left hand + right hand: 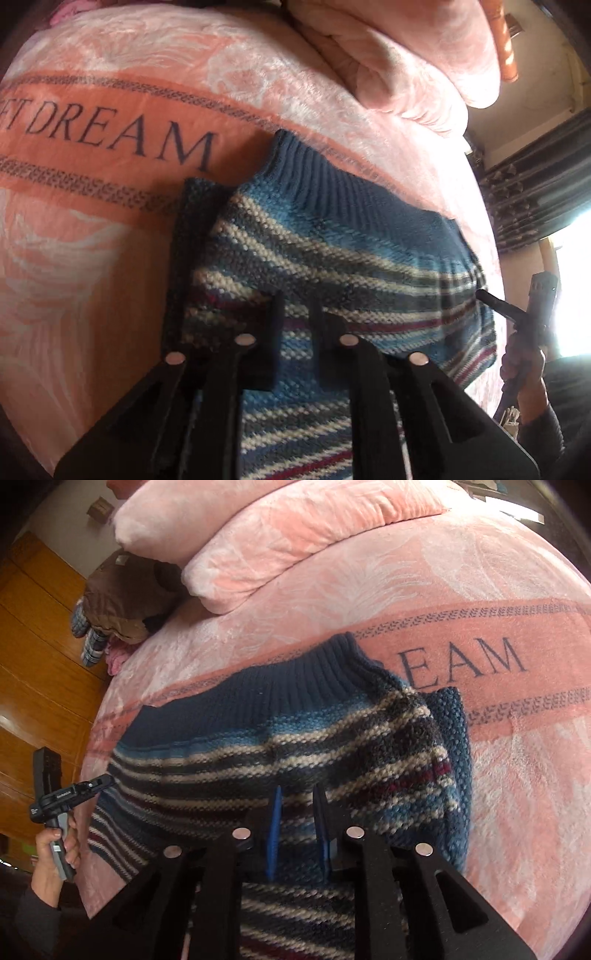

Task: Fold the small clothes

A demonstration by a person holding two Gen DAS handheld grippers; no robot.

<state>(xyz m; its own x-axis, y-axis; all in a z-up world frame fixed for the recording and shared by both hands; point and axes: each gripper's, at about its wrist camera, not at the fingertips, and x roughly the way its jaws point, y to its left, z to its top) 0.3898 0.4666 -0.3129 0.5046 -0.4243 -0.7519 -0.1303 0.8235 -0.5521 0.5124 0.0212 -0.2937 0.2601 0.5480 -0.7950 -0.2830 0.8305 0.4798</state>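
Lettering is showing on the blanket only.

In the left wrist view, dark serif capitals are reading "DREAM" on the orange band of the pink blanket, with cut-off letters, perhaps "FT", sitting before them at the picture's edge. In the right wrist view, "EAM" is showing on the same band, the striped sweater covering the rest. Small white print on the left tool is staying too small to read.
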